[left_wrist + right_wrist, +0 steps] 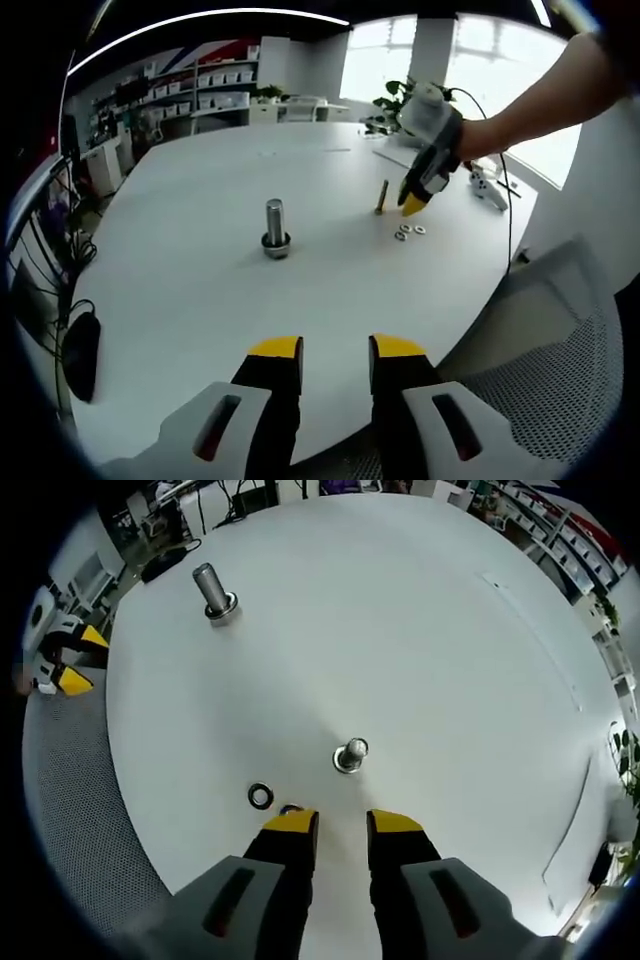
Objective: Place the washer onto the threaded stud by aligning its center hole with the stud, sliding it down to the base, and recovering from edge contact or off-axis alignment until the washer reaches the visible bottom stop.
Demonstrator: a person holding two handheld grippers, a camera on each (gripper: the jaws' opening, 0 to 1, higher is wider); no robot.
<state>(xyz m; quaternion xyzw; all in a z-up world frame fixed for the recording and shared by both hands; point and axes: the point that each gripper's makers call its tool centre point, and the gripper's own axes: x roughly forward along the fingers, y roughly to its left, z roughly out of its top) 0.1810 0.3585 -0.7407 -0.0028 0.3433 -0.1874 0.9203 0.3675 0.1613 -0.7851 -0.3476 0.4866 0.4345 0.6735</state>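
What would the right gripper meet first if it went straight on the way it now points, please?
Most likely the bare table. The right gripper points down at it, open, with the small stud just ahead of the gap; depth is unclear, so the stud may come first.

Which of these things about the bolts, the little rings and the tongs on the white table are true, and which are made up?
1. Two studs stand on the white table: the big stud and the thin stud. True.
2. A washer already sits on the thin stud. False: the loose washers lie on the table beside it.
3. The right tongs hang close to the thin stud and the washers. True.
4. The left tongs are squeezing the big stud. False: they are open, with nothing between them, far from it.
5. The table is black. False: it is white.
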